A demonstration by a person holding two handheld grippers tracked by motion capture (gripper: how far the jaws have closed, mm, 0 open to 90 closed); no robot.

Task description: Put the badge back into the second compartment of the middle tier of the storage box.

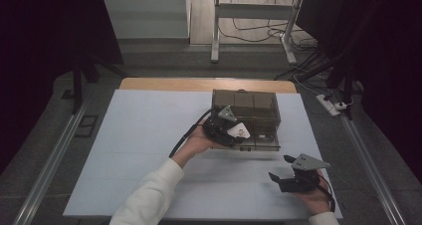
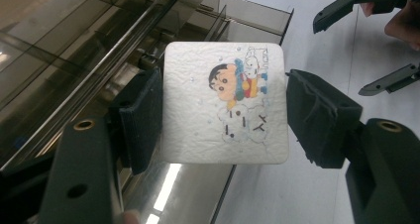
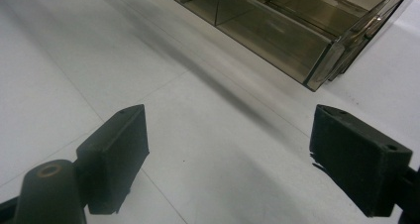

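A white cartoon-printed square pad (image 2: 225, 102) is pinched by the left gripper (image 2: 225, 120) above the smoked plastic organizer box (image 1: 249, 116) on the desk (image 1: 144, 150). The right gripper (image 1: 281, 168) is held spread, nothing between, just over the desk near the box.

Count: 2 grippers – the left gripper (image 1: 238, 133) near the middle of the counter (image 1: 139, 150), w/ 1 white square card (image 2: 225, 102) between its pads, and the right gripper (image 1: 281, 168) at the near right, nothing in it. 1 smoked clear plastic organizer box (image 1: 259, 115) toward the far side of the counter, w/ approx. 3 compartments visible along its far row; the nearer ones are too dim to count. 1 cartoon print on the card, 2 hands, 1 power strip (image 1: 328, 104) on the floor at far right, 1 metal frame stand (image 1: 254, 16) beyond the counter.
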